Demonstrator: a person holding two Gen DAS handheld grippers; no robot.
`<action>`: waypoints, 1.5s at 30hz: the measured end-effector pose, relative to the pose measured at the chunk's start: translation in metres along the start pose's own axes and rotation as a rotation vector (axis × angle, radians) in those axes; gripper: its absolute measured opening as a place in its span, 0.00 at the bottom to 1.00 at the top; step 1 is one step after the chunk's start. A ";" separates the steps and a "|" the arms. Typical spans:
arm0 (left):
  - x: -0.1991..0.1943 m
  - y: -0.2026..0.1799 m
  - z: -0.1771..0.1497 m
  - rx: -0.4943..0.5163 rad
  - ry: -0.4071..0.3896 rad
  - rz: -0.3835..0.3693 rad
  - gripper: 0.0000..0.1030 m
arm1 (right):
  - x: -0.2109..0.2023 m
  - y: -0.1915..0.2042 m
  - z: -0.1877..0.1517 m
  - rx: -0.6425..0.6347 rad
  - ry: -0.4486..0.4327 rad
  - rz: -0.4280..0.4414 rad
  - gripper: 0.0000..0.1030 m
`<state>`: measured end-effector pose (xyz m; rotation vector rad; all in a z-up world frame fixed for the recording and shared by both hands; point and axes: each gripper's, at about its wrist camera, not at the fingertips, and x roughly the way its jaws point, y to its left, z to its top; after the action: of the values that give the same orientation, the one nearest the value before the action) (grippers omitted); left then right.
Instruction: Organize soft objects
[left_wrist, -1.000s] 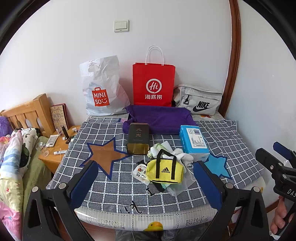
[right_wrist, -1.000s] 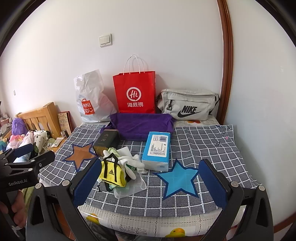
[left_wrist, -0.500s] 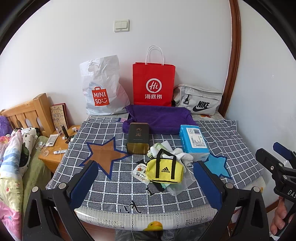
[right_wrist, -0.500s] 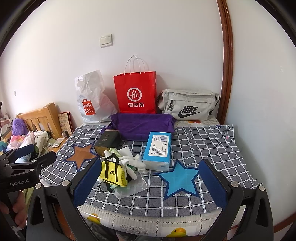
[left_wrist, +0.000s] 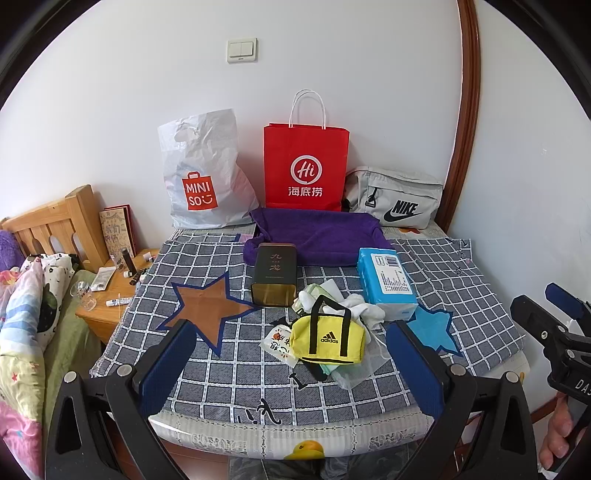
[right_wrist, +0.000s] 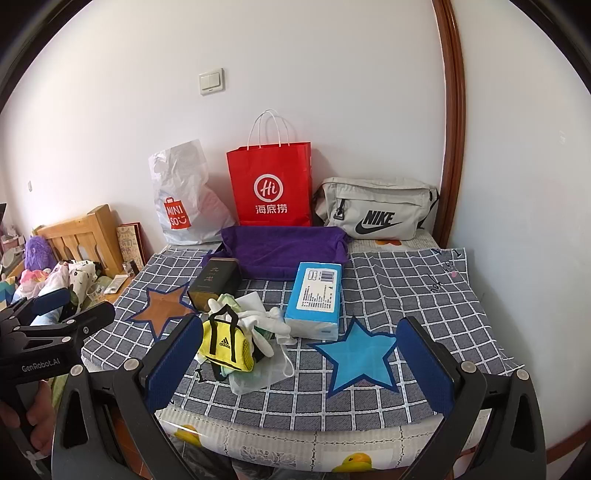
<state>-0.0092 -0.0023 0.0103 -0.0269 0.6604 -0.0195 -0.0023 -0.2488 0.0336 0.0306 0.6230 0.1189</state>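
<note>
Nothing is shifting on the bed (left_wrist: 461, 280): left gripper (left_wrist: 291, 363) and right gripper (right_wrist: 299, 363) are still hovering spread and empty off its near edge, the yellow bag (left_wrist: 328, 341) pile untouched, sorting unstarted.
</note>
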 end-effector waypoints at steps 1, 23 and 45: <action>0.000 0.000 0.000 0.000 -0.001 0.001 1.00 | 0.000 0.000 0.000 -0.001 -0.001 0.001 1.00; 0.081 -0.011 -0.026 0.048 0.160 -0.039 1.00 | 0.048 -0.013 -0.018 0.022 0.073 0.021 1.00; 0.196 -0.027 -0.057 0.044 0.286 -0.259 1.00 | 0.167 -0.034 -0.066 0.042 0.310 -0.008 1.00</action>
<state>0.1106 -0.0360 -0.1537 -0.0678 0.9385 -0.2914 0.0972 -0.2633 -0.1196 0.0510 0.9355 0.1040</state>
